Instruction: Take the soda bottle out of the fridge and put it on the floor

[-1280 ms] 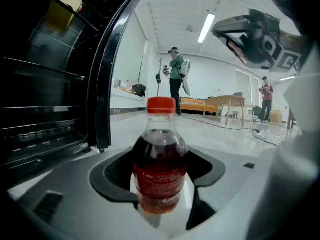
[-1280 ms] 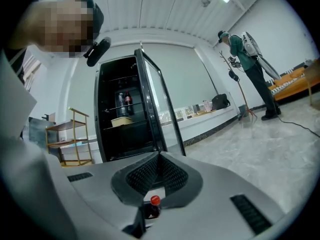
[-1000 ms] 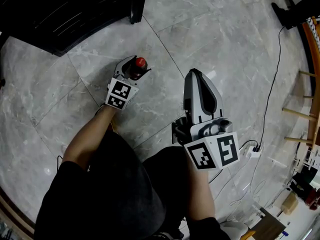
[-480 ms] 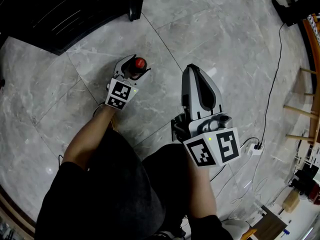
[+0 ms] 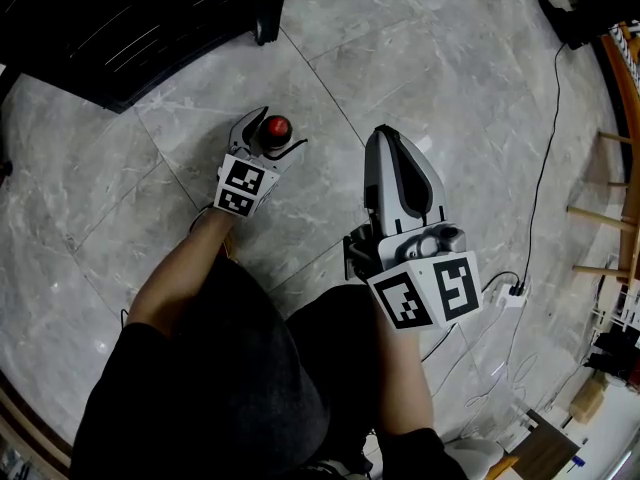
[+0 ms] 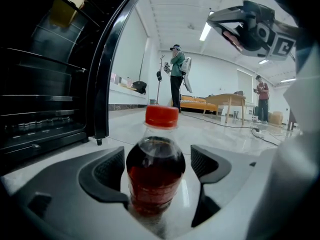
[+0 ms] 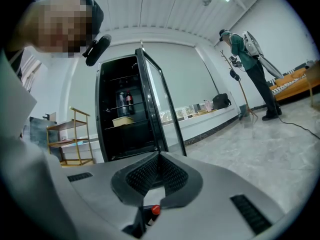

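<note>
**Operator:** How is the left gripper (image 5: pixel 277 133) standing?

**Technician:** Its jaws have just been opening and are now standing spread. The clear plastic soda bottle with dark drink and a red cap (image 6: pixel 155 171) is standing upright between them. The black ribbed pads (image 6: pixel 109 168) are showing a gap on each side, so they are pinching nothing. The bottle is resting on the grey marble tile floor (image 5: pixel 420 58), near the black fridge with its open door (image 6: pixel 107 69).

**Operator:** And the right gripper (image 5: pixel 386 138)?

**Technician:** Its jaws are pressing together on nothing. It is hovering beside the left one, apart from the bottle.

**Operator:** What is threatening the placement?

**Technician:** In my judgement, the withdrawal. The bottle is tall and narrow, and it is sitting deep between the jaws. A retreat that is drifting sideways or lifting is likely to drag a pad against the bottle's shoulder and tip it. On smooth tile a toppled bottle would probably roll. Pulling straight back along the jaw line is advisable.
</note>
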### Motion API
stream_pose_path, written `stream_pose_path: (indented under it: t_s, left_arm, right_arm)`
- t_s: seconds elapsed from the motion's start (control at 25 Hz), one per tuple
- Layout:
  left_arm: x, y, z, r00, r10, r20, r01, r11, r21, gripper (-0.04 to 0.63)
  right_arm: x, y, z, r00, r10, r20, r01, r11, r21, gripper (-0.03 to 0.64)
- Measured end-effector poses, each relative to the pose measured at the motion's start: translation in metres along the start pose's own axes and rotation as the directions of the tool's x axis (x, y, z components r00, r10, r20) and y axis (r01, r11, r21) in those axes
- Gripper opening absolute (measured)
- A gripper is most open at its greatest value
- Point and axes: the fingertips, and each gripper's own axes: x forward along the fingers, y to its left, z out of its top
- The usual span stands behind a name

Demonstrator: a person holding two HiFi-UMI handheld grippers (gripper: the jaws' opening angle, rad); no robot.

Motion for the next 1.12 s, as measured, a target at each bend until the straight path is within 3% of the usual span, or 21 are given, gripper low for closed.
stream_pose_path:
  t_s: [0.16,0.48,1.12]
  left_arm:
    - [-0.005,-0.004,0.015,1.0,-0.011,0.005,0.011,1.0,-0.028,0.428]
    - [-0.039,0.0,0.065,0.999,-0.01,0.038,0.012,0.998,-0.056,0.43]
    - [-0.063,-0.002,0.153,0.993,-0.1,0.065,0.102,0.994,-0.034,0.422]
  right_arm:
    - [0.002,0.002,-0.002,1.0,-0.009,-0.009,0.009,1.0,-0.006,0.021]
    - [0.016,-0.007,-0.016,0.999,-0.025,-0.032,0.025,1.0,0.004,0.022]
    - [0.038,-0.042,-0.04,0.993,-0.097,-0.069,0.095,0.995,-0.028,0.022]
